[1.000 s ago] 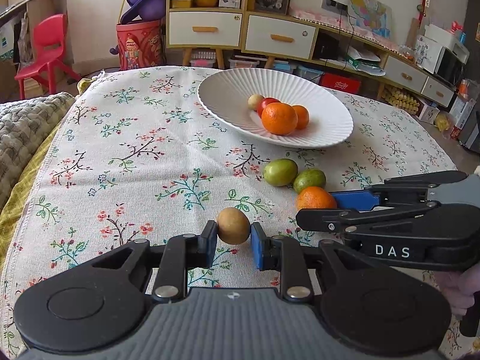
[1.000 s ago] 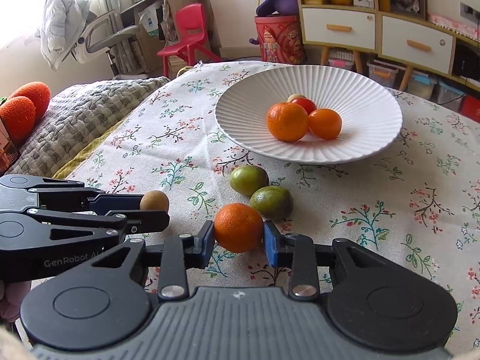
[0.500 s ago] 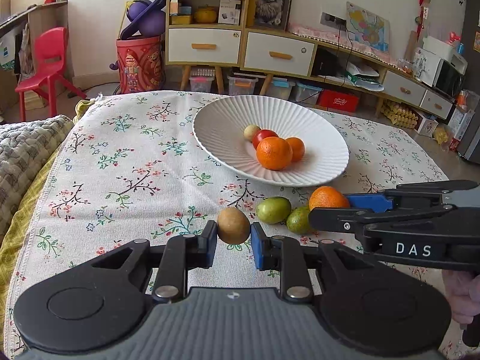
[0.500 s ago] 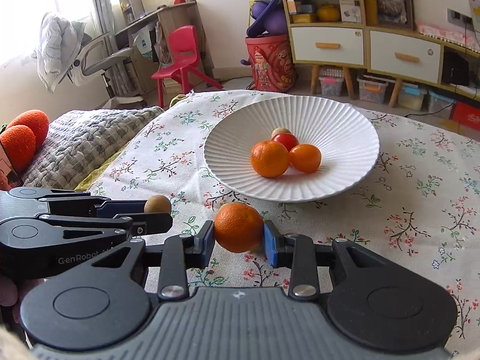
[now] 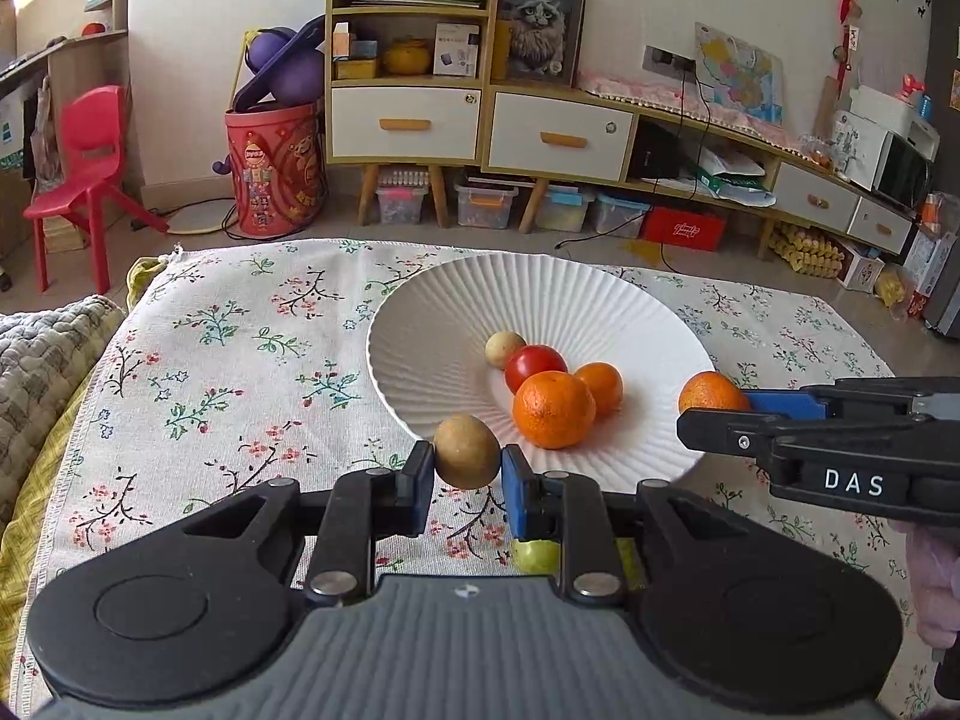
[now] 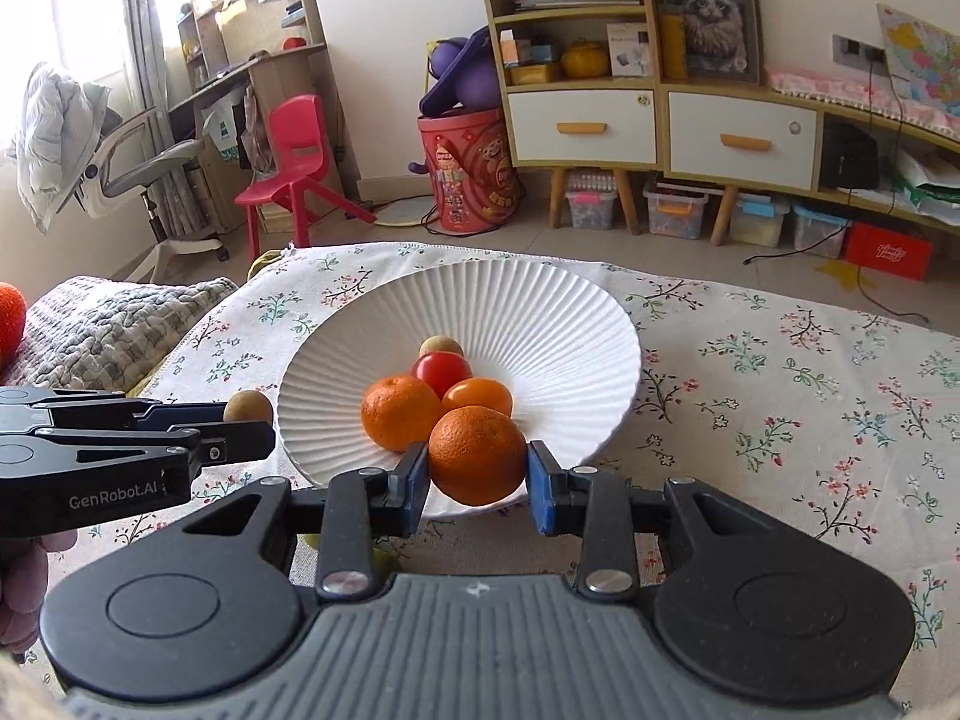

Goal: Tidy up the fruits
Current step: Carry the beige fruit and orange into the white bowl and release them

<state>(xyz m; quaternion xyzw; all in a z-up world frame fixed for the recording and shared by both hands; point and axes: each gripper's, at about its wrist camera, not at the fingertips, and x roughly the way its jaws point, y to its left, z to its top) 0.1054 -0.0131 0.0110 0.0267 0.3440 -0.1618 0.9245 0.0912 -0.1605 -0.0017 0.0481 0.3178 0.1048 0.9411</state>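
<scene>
Left gripper clamped on a small brown fruit at its widest girth, held above the near rim of the white plate; right gripper likewise closed on an orange over the plate's near edge. Probably light, round and smooth-skinned, apt to roll once released; orange rind soft, best squeezed gently across the middle. Four fruits already in the plate; green fruit on the floral cloth below

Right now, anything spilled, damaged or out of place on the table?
Nothing spilled or damaged. The only stray: a green fruit lies on the floral tablecloth, mostly hidden under the left gripper, outside the white ribbed plate. The left gripper grips a brown fruit, the right gripper an orange.
</scene>
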